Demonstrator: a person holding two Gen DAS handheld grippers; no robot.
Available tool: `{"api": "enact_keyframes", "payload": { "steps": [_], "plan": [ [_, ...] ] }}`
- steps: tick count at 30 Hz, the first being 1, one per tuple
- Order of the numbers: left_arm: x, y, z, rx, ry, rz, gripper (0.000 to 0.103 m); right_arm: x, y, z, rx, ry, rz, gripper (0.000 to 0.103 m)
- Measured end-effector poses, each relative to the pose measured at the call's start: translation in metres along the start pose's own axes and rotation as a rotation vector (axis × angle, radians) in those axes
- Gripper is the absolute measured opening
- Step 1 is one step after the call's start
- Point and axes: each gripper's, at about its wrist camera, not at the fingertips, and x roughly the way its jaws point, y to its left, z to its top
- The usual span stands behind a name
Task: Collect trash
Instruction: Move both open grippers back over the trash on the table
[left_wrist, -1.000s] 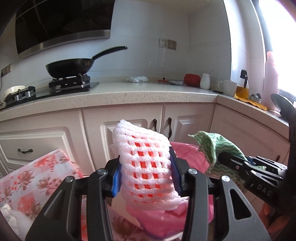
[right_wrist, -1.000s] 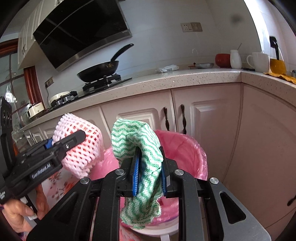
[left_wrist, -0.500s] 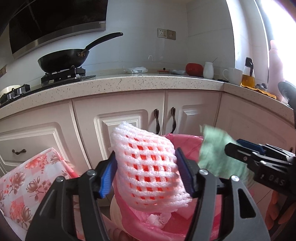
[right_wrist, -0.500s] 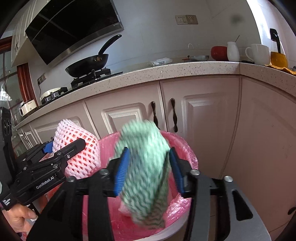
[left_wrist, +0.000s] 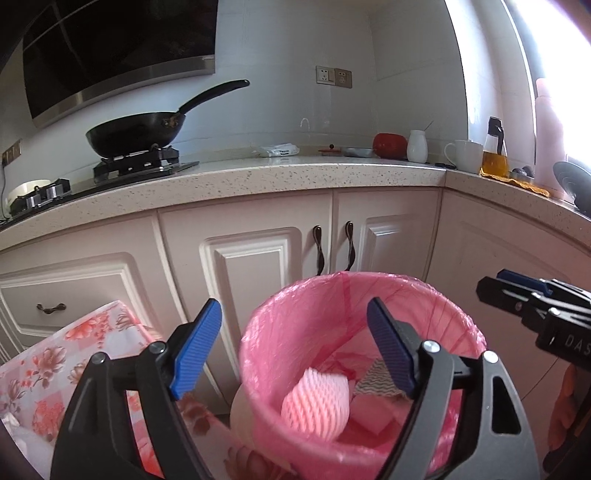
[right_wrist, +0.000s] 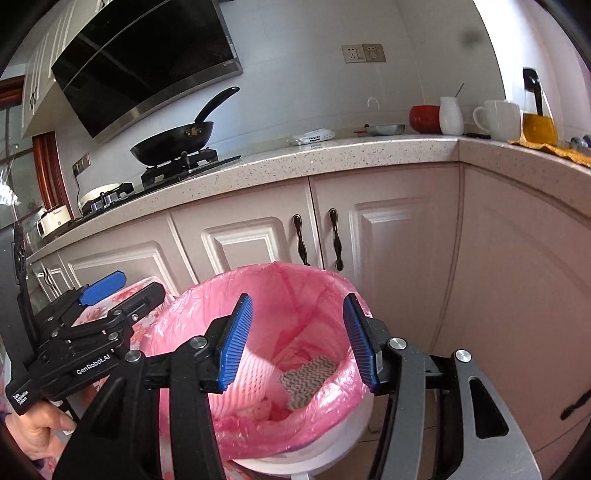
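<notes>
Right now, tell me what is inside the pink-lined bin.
Inside the bin: a foam fruit net and a zigzag-patterned cloth beside it. Pale scraps lie beneath them; the bin's bottom is covered.

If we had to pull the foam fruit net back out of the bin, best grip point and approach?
Grip the foam net across its rounded upper end, coming straight down through the bin mouth. It sits on top of the other trash, that end tilted upward; the liner walls probably block any sideways approach.

Speckled countertop (left_wrist: 295, 173) bears stove (left_wrist: 136, 166), mug (left_wrist: 463, 156), jug (left_wrist: 417, 146).
</notes>
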Motion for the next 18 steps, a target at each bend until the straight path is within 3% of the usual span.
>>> {"api": "enact_keyframes", "payload": {
  "steps": [7, 12, 18],
  "plan": [
    [-0.059, 0.027, -0.016, -0.071, 0.011, 0.085, 0.098, -0.034, 0.032, -0.009, -0.011, -0.025, 0.037, 0.062],
    [-0.126, 0.054, -0.042, -0.093, 0.0, 0.146, 0.098, -0.055, 0.074, -0.028, -0.034, -0.016, 0.109, 0.071],
    [-0.207, 0.097, -0.081, -0.16, 0.013, 0.231, 0.098, -0.066, 0.136, -0.048, -0.058, 0.02, 0.218, 0.072]
  ]
}}
